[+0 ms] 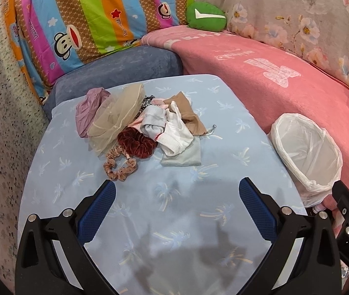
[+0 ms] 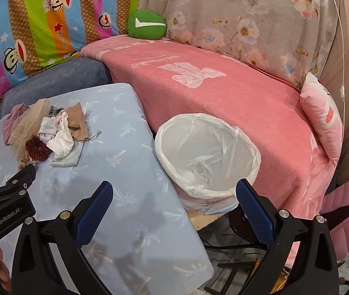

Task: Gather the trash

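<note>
Pale-blue counter (image 1: 199,221) carries a heap of fabric scraps (image 1: 137,123) far left, the lined bin (image 2: 206,157) waiting right, so both hand-held grippers, left (image 1: 176,191) and right (image 2: 174,193), hover spread, empty.

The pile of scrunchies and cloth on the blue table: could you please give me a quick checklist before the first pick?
1. Left gripper open and empty: ok.
2. Right gripper open and empty: ok.
3. Bin lined with a bag, mouth unobstructed, nothing visible inside: ok.
4. Pile ahead of the left gripper, bare table between them: ok.
5. Spotted scrunchie at the near edge, free to grab: ok.
6. Items in the pile separable: cannot tell, they overlap.
</note>
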Demonstrator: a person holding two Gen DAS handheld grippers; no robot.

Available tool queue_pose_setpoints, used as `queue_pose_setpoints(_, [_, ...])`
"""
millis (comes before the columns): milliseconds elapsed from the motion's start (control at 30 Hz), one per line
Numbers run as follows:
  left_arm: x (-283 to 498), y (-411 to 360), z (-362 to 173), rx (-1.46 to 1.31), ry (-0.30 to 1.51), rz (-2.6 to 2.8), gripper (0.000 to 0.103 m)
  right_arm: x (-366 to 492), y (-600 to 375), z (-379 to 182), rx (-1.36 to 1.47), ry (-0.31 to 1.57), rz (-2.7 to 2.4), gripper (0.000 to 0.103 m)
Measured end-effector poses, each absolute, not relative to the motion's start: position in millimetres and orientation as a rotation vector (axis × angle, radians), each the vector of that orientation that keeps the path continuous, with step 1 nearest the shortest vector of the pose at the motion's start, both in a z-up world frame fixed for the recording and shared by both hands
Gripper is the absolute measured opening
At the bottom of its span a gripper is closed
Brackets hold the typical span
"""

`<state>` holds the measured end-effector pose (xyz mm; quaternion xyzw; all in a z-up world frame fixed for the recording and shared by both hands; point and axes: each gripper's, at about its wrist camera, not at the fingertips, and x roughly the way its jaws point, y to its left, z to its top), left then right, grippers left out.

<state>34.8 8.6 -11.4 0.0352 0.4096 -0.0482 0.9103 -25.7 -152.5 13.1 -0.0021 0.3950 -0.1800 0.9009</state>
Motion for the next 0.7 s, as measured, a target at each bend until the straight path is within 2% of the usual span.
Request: queue_pose_setpoints(700, [121.0,120.2,-70.1,-0.09,0.945,0.071,0.096,64.5,-95.8,-26.7,-0.008,0.818,-0.244,0.097])
